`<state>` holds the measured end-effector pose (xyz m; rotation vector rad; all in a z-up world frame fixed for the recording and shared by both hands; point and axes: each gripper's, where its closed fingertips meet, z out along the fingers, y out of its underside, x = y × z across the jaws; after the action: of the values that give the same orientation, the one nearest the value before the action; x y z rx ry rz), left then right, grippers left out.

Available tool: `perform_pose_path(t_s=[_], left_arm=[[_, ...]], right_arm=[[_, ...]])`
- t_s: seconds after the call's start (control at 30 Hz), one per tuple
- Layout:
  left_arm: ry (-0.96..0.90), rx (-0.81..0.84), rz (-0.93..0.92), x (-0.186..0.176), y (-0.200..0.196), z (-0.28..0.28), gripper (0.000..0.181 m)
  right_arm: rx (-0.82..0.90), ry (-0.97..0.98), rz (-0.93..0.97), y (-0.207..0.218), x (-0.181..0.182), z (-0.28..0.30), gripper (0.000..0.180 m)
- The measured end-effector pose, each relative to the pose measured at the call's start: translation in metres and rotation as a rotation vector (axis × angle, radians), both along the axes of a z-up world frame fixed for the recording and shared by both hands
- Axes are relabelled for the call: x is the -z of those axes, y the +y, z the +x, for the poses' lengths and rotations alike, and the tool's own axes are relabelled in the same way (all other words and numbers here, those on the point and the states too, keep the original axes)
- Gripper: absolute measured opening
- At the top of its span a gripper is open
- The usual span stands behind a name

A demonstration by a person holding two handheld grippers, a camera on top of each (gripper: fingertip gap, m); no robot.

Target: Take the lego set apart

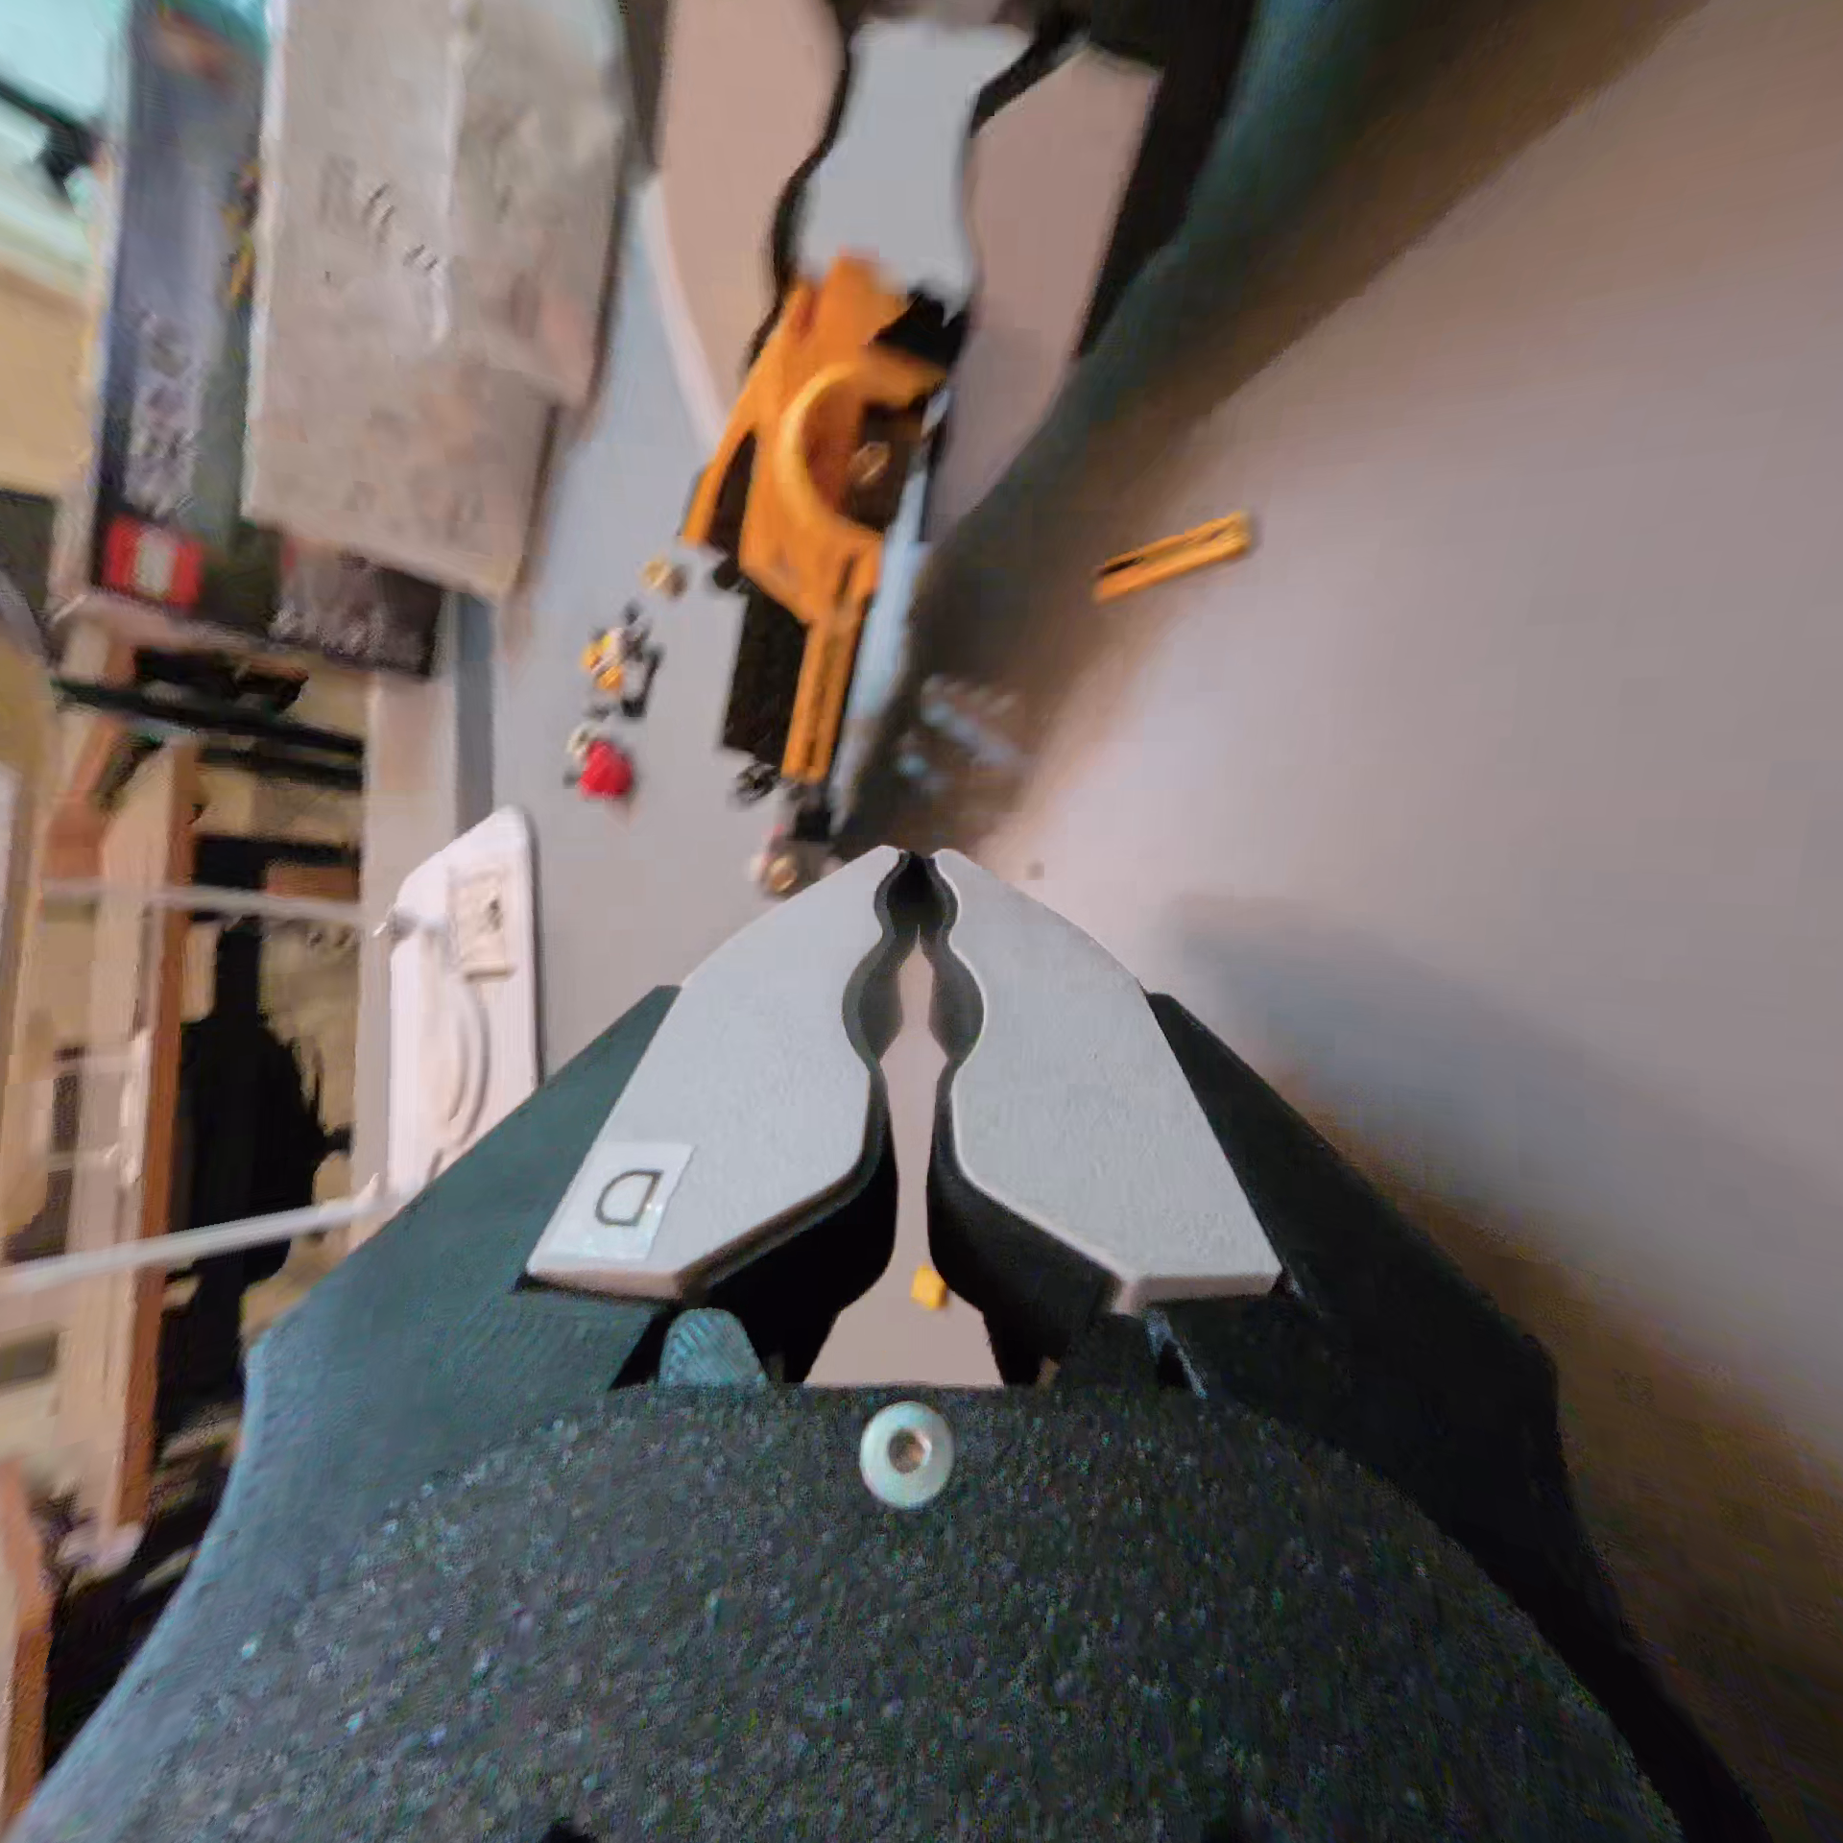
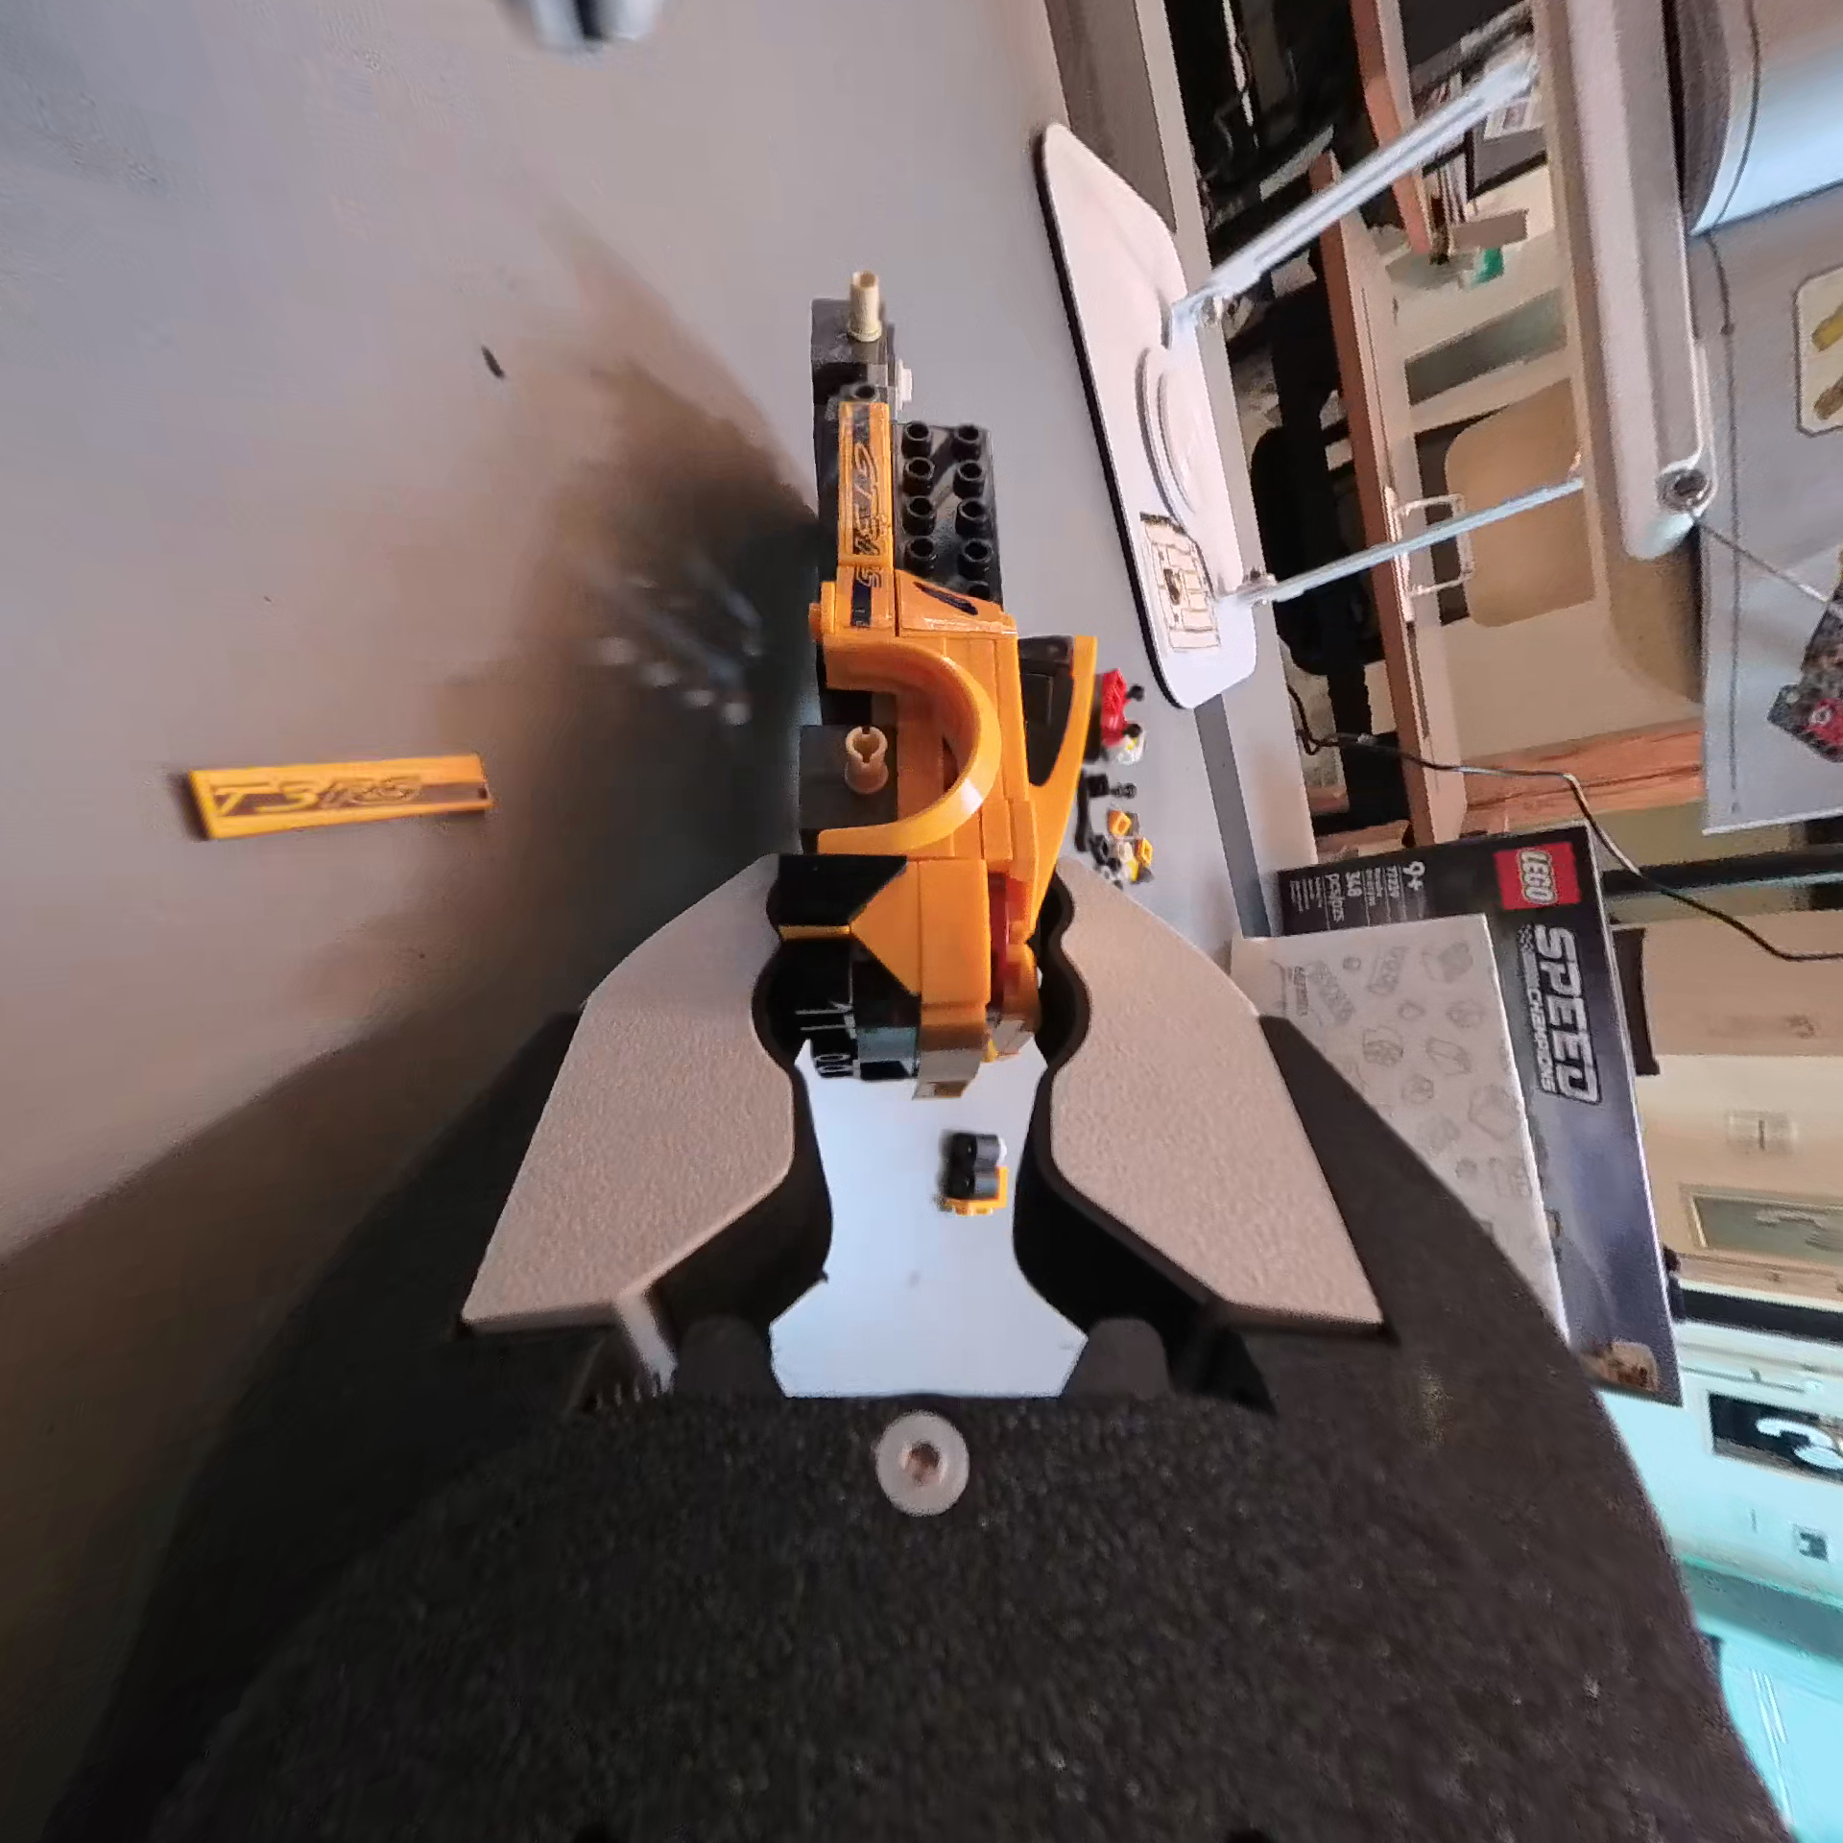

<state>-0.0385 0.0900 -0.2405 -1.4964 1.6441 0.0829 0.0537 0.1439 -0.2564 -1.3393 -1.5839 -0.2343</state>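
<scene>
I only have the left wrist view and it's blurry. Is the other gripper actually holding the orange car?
Observer: Yes. In the right wrist view the right gripper is clamped on one end of the orange car.
Operator: Anything loose near it that I'm missing?
Observer: A small black and yellow piece lies on the table between the right gripper's fingers.
Operator: Is the yellow strip still attached?
Observer: No, the yellow strip lies flat on the table, apart from the car.

Home hobby corner, likely a living room or study. Grey table (image 2: 299, 299) at frame left, toy set box (image 2: 1556, 1047) at right, wooden shelving (image 2: 1396, 499) and cream furniture upper right, trailing cable (image 2: 1695, 898), white pad (image 2: 1117, 329) at the table edge.
</scene>
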Motion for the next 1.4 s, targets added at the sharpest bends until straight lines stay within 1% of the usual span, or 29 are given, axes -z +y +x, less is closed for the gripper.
perform_pose_path(t_s=[0.07, 0.1, 0.13, 0.17, 0.2, 0.33, 0.5, 0.6, 0.8, 1.1, 1.3, 1.37, 1.4], left_arm=[[-0.008, -0.041, 0.037, -0.003, 0.012, -0.006, 0.000], [0.003, -0.046, 0.055, -0.003, 0.015, -0.005, 0.003], [0.019, -0.044, 0.074, -0.001, 0.019, -0.002, 0.012], [0.034, -0.043, 0.082, 0.001, 0.022, 0.000, 0.017], [0.042, -0.036, 0.085, 0.003, 0.024, 0.004, 0.018], [0.047, -0.034, 0.108, 0.009, 0.031, 0.013, 0.014], [0.048, -0.026, 0.124, 0.006, 0.036, 0.015, 0.007], [0.047, -0.024, 0.119, 0.006, 0.036, 0.014, 0.010], [0.048, -0.005, 0.172, 0.004, 0.038, 0.016, 0.009], [0.039, 0.035, 0.130, 0.005, 0.036, 0.015, 0.007], [0.069, 0.038, 0.108, 0.006, 0.033, 0.015, 0.007], [0.062, 0.063, 0.075, 0.005, 0.022, 0.017, 0.006], [0.053, 0.079, 0.075, 0.002, 0.015, 0.017, 0.006]], right_arm=[[-0.015, 0.006, -0.005, 0.000, -0.001, -0.003, 0.044], [-0.017, 0.002, -0.003, 0.000, -0.001, -0.004, 0.044], [-0.020, -0.001, -0.003, 0.000, -0.001, -0.004, 0.044], [-0.023, 0.000, -0.002, -0.001, -0.001, -0.005, 0.044], [-0.025, 0.001, -0.003, -0.002, -0.001, -0.005, 0.044], [-0.036, -0.001, 0.002, -0.003, -0.001, -0.008, 0.044], [-0.047, -0.008, 0.018, -0.003, -0.001, -0.007, 0.044], [-0.047, -0.005, 0.011, -0.002, -0.001, -0.006, 0.044], [-0.046, 0.000, -0.003, -0.002, 0.000, -0.008, 0.044], [-0.057, -0.002, 0.024, -0.005, -0.001, -0.009, 0.044], [-0.049, -0.014, 0.061, -0.002, 0.003, -0.006, 0.044], [-0.030, -0.038, 0.030, 0.001, 0.012, -0.002, 0.044], [-0.047, -0.033, 0.042, 0.001, 0.011, -0.003, 0.045]])
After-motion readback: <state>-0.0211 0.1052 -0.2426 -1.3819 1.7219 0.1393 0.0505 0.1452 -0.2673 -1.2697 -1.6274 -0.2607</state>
